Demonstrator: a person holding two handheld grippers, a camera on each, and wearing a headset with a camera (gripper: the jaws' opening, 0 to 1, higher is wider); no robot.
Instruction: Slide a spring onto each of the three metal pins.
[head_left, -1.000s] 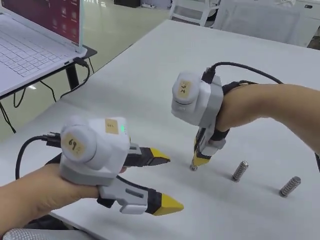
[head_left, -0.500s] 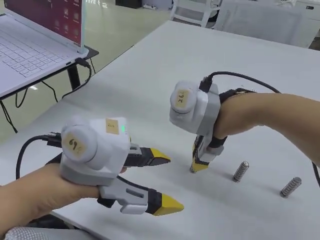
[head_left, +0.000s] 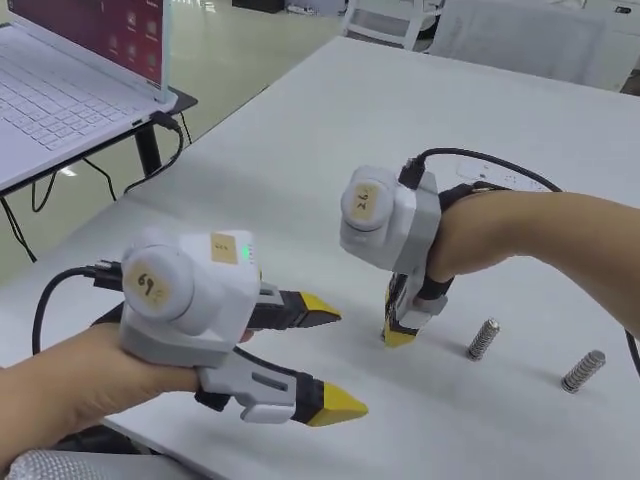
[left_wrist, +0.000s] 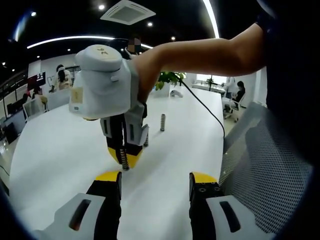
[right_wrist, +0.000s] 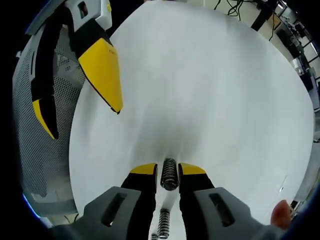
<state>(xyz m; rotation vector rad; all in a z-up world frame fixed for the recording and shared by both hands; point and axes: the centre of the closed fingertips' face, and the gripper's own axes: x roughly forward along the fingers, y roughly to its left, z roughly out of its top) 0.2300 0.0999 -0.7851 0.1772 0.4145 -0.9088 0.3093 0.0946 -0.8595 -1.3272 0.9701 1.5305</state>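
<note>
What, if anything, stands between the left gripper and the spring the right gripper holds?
Nothing visible does: bare white table separates the left gripper from the small coiled metal spring in the right gripper's jaws.

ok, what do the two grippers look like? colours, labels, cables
Both match: left gripper and right gripper have white-and-grey bodies with a round cap, and black jaws with yellow tips. Each cap carries a yellowish sticker with a handwritten number; the left's reads 69. A green light glows on the left body. A black cable trails from each. Forearms bare.

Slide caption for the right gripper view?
Right gripper clamps a spring over the white table; left gripper hovers open.
</note>
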